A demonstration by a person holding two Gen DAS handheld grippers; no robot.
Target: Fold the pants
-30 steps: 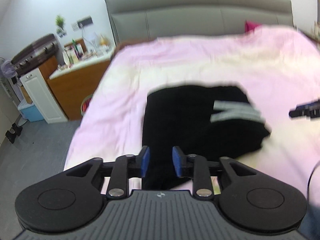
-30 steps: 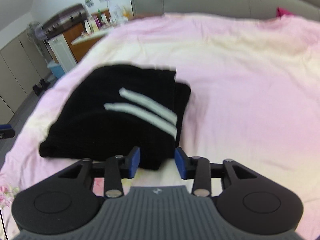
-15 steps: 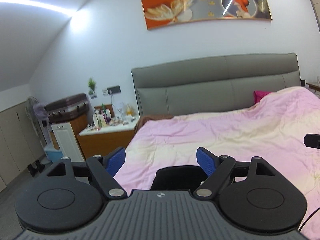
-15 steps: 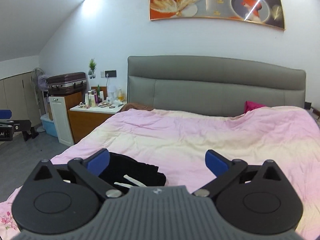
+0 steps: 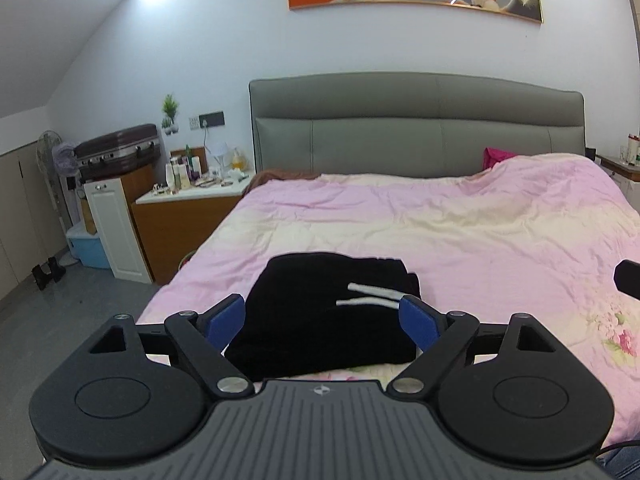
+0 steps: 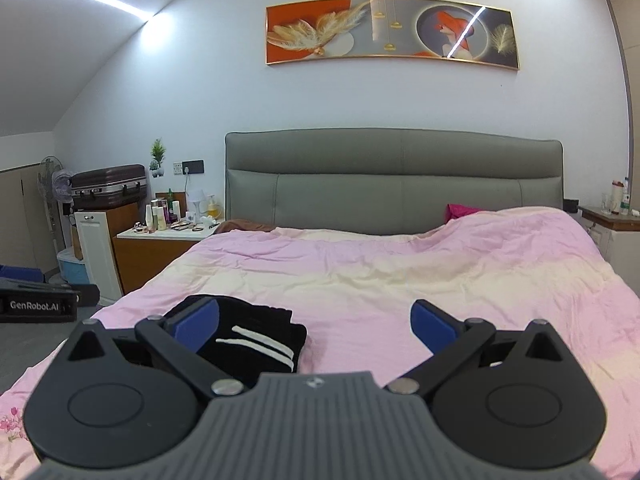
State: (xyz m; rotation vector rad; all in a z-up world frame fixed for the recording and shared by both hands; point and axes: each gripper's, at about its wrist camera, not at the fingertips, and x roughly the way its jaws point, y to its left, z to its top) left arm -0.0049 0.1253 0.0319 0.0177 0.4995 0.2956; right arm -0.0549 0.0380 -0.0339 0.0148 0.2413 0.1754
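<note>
Left wrist view
Left gripper (image 5: 322, 318): jaws opening, spread wide, nothing gripped.
Pants (image 5: 320, 312): folded black bundle with white stripes on the pink duvet (image 5: 460, 232), beyond the fingertips.

Right wrist view
Right gripper (image 6: 316, 326): jaws wide, empty.
Pants (image 6: 260, 340): low left, near the bed's foot.

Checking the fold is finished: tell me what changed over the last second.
Both grippers let go and drew back from the black pants: the left gripper still opening, the right gripper wide open, nothing between either's pads. The views tilted up to show the headboard. The pants stayed folded on the pink duvet.
</note>
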